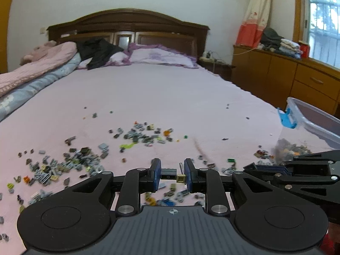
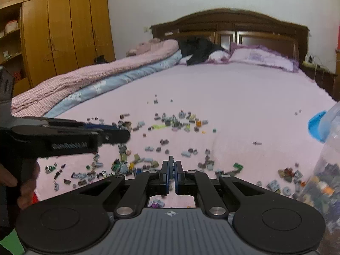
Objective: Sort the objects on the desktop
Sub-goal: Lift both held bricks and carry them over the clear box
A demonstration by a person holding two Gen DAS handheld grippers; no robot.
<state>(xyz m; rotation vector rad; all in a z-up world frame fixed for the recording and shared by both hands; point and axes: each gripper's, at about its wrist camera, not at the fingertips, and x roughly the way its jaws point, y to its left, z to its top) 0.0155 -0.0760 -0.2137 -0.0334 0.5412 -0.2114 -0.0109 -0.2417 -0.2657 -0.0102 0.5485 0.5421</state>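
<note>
Many small toy bricks [image 1: 140, 136] lie scattered on the pink bedsheet [image 1: 159, 93], in loose heaps towards the near side [image 2: 180, 121]. My left gripper [image 1: 172, 171] is shut on a small dark grey brick with a tan piece [image 1: 170, 173], held clear of the sheet. In the right wrist view the left gripper [image 2: 125, 135] comes in from the left, side-on. My right gripper [image 2: 171, 170] is shut; a thin blue sliver shows at its tips, and I cannot tell if it is a piece. From the left wrist view the right gripper [image 1: 248, 166] sits low at the right.
A clear plastic bin [image 1: 308, 116] with a blue latch [image 1: 286, 119] stands at the right bed edge with bricks inside [image 2: 323, 182]. Folded quilts [image 2: 85, 85] lie along the left side, pillows [image 1: 159, 56] by the headboard. A hand [image 2: 12, 180] grips the left tool.
</note>
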